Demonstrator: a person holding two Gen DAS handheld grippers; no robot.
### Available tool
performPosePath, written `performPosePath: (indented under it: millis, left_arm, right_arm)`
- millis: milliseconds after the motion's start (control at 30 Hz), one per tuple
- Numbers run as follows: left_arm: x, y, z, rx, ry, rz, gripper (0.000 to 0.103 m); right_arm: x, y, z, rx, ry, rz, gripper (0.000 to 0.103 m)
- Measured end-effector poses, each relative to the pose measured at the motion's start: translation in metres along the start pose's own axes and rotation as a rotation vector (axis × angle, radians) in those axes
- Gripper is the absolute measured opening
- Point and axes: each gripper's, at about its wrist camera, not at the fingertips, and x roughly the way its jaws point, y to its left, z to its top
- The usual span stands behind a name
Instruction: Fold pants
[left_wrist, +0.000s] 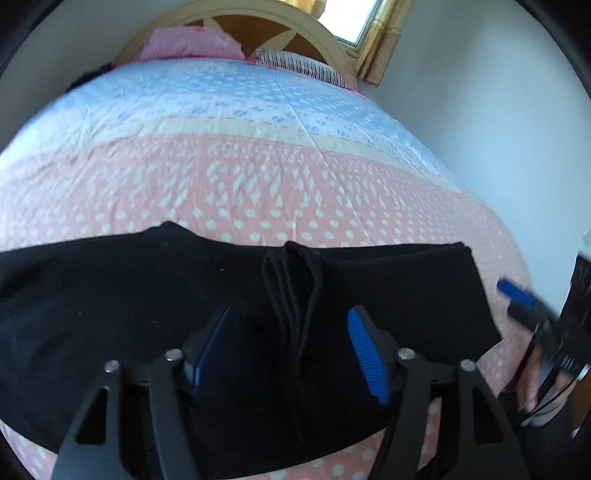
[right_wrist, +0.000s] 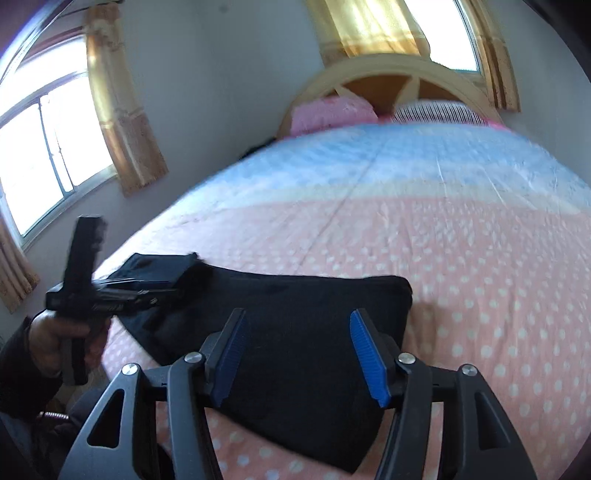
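Observation:
Black pants (left_wrist: 110, 295) lie folded across the near part of the bed, with a ridge of stacked folded layers (left_wrist: 291, 295) running toward me. My left gripper (left_wrist: 291, 339) hangs just above that ridge, open, and its blue pads stand either side of the ridge without pressing on it. In the right wrist view the pants (right_wrist: 314, 306) form a flat dark rectangle, and my right gripper (right_wrist: 301, 350) is open over their right half with nothing clamped. At the right edge of the left wrist view, one blue fingertip (left_wrist: 513, 290) of the right gripper shows, blurred.
The bed cover (left_wrist: 258, 177) is pink with white dots near me and pale blue farther off. A pink pillow (left_wrist: 188, 44) and a striped pillow (left_wrist: 295, 61) lie by the headboard (right_wrist: 388, 70). A white wall (left_wrist: 498, 129) runs along the right. A hand (right_wrist: 55, 339) holds the left tool.

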Motion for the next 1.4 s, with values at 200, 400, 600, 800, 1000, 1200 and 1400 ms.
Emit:
performPosePath:
  millis: [200, 400, 600, 800, 1000, 1200, 1400]
  left_arm:
    - [0.011, 0.001, -0.006, 0.091, 0.017, 0.121, 0.074]
    - [-0.019, 0.023, -0.001, 0.107, -0.04, 0.162, 0.074]
    - [-0.064, 0.102, -0.012, 0.005, -0.085, 0.325, 0.076]
    - [-0.091, 0.19, -0.032, -0.198, -0.11, 0.42, 0.077]
    - [-0.081, 0.222, -0.048, -0.266, -0.108, 0.404, 0.077]
    - [-0.075, 0.225, -0.045, -0.282, -0.148, 0.385, 0.081]
    - [-0.08, 0.227, -0.047, -0.277, -0.142, 0.381, 0.082]
  right_arm:
    - [0.013, -0.004, 0.006, 0.034, 0.054, -0.049, 0.061]
    - [0.013, 0.07, 0.019, -0.132, 0.034, 0.125, 0.061]
    - [0.054, 0.143, 0.013, -0.258, 0.084, 0.25, 0.061]
    - [0.088, 0.172, -0.03, -0.33, 0.232, 0.299, 0.061]
    - [0.07, 0.173, -0.014, -0.267, 0.171, 0.342, 0.061]
    - [0.096, 0.16, 0.02, -0.121, 0.157, 0.297, 0.061]
    - [0.106, 0.163, 0.017, -0.11, 0.214, 0.321, 0.061]
